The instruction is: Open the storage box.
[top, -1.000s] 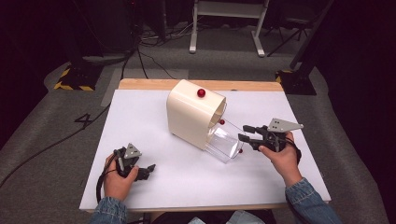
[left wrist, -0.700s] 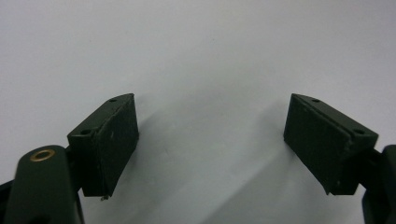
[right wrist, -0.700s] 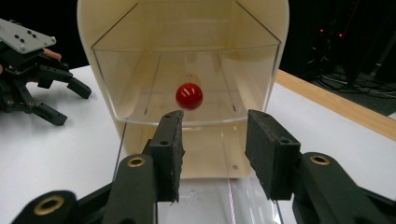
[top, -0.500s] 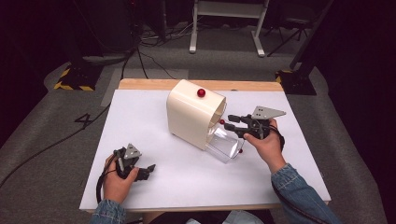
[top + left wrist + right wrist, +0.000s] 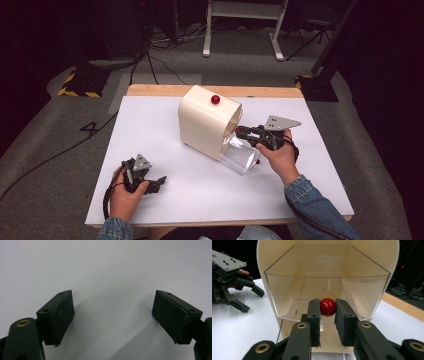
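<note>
A cream, round-topped box [image 5: 205, 122] stands mid-table with a red ball [image 5: 215, 99] on its top. A clear plastic drawer [image 5: 241, 155] tilts out of its open front toward the right. In the right gripper view the clear drawer [image 5: 287, 295] shows a red knob [image 5: 328, 307] at its front. My right gripper [image 5: 327, 312] is shut on that knob, one pad on each side. From above, the right gripper [image 5: 241, 132] reaches into the box's front. My left gripper [image 5: 156, 183] rests open on the white tabletop at the front left, its jaws [image 5: 113, 315] wide apart with nothing between them.
The white table top [image 5: 165, 125] has a wooden strip along its far edge [image 5: 165, 90]. Beyond the table, cables and a stand's legs [image 5: 242, 30] lie on the dark floor. The left gripper [image 5: 252, 300] shows at the left of the right gripper view.
My right gripper has moved left and away from me, up to the box's front, and now sits on the red knob. The left gripper has stayed put.
</note>
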Tool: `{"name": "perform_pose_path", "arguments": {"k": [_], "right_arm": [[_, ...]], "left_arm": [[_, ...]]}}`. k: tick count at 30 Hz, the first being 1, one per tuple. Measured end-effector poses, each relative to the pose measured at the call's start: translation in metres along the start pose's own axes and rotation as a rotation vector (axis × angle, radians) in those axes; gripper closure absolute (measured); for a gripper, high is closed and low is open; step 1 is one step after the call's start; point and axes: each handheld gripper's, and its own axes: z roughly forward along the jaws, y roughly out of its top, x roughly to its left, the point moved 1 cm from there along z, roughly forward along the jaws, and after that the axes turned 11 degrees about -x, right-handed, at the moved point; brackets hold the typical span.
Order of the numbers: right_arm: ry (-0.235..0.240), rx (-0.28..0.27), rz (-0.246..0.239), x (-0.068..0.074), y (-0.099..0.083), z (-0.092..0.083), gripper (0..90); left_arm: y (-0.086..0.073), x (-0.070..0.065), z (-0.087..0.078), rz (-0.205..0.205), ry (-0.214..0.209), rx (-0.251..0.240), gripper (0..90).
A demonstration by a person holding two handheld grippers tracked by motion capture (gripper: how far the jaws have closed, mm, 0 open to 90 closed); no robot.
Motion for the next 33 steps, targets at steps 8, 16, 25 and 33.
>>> {"name": "perform_pose_path", "arguments": {"k": [8,16,25,33], "right_arm": [[-0.011,-0.003,0.009,0.003,0.000,-0.019,75.1],[-0.034,-0.009,0.017,0.005,-0.003,-0.048,75.1],[-0.046,-0.006,0.016,0.008,-0.008,-0.067,75.0],[-0.037,-0.006,0.039,0.006,-0.013,-0.070,74.4]], "left_arm": [[0.000,0.000,0.000,-0.008,-0.004,-0.001,18.2],[0.001,0.001,0.000,-0.014,-0.011,0.004,17.7],[0.001,0.001,0.001,-0.010,-0.025,0.007,15.1],[0.001,0.001,0.001,-0.008,-0.023,0.007,15.1]]}}
